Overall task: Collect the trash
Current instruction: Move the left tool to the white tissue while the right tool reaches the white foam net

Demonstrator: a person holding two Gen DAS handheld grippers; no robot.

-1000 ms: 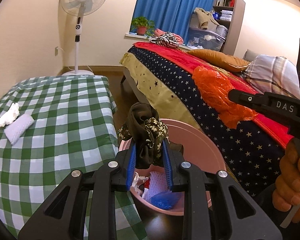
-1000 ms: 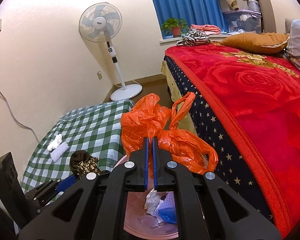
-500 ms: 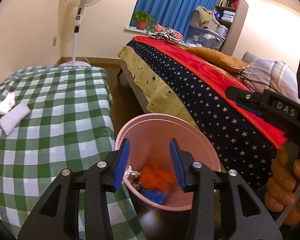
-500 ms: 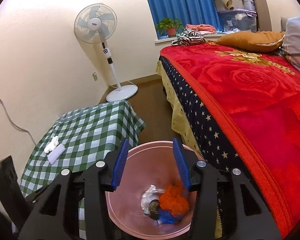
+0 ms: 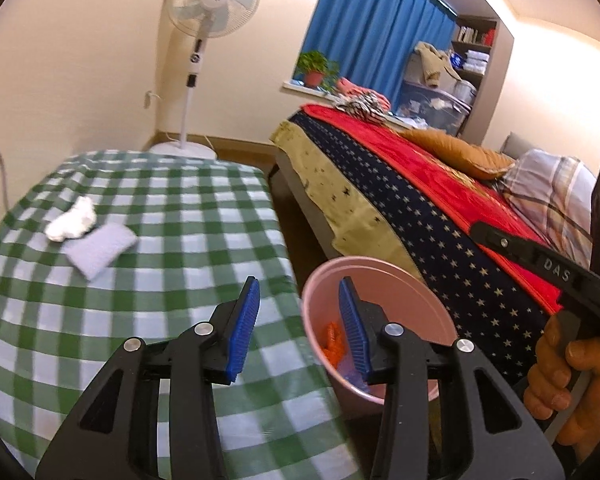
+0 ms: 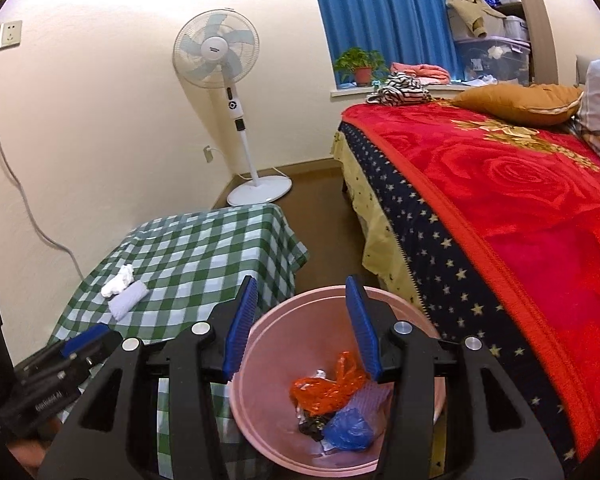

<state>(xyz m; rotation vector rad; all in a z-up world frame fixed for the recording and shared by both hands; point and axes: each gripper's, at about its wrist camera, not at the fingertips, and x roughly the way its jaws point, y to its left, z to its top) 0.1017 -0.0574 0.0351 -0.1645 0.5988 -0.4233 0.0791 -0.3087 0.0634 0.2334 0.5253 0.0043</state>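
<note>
A pink bin (image 6: 268,364) (image 5: 416,304) stands on the floor between the checked table and the bed. In it lie an orange plastic bag (image 6: 328,384), a blue wad (image 6: 348,428), dark cloth and white paper. My right gripper (image 6: 300,320) hangs open and empty above the bin. My left gripper (image 5: 298,320) is open and empty too, over the table's edge beside the bin. On the green checked table (image 5: 172,208) lie a crumpled white tissue (image 5: 70,220) (image 6: 118,284) and a pale folded cloth (image 5: 100,246) (image 6: 128,300).
A bed with a red blanket (image 6: 520,200) runs along the right. A standing fan (image 6: 220,60) is in the far corner. A hand (image 5: 568,380) holds the other gripper at the right of the left wrist view. Brown floor (image 6: 324,216) lies between table and bed.
Both grippers opened: the dark cloth fell from the left one and the orange bag from the right, both into the bin. The left gripper then moved left over the table.
</note>
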